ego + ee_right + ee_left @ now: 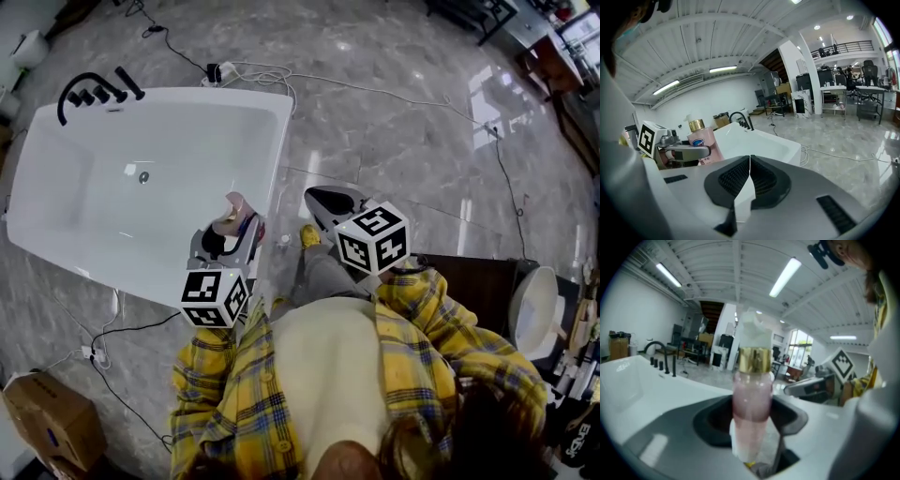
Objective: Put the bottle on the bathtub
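Clamping tall pink plastic pump bottle (751,394) with gold collar upright between left gripper (232,236) jaws, at white bathtub (274,159) near corner; keeping right gripper (749,164) jaws closed, empty; showing open glossy grey marble floor (403,122) alongside.

The glossy grey marble floor (394,141) carries a white bathtub (270,150) at ten o'clock, a cardboard box (52,422) at seven o'clock, a power strip (217,72) at twelve o'clock, and cables (412,96) trailing toward two o'clock.

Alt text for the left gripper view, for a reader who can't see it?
A pink bottle with a gold collar stands upright, held in the left gripper. Behind it at left lies the white bathtub with black taps.
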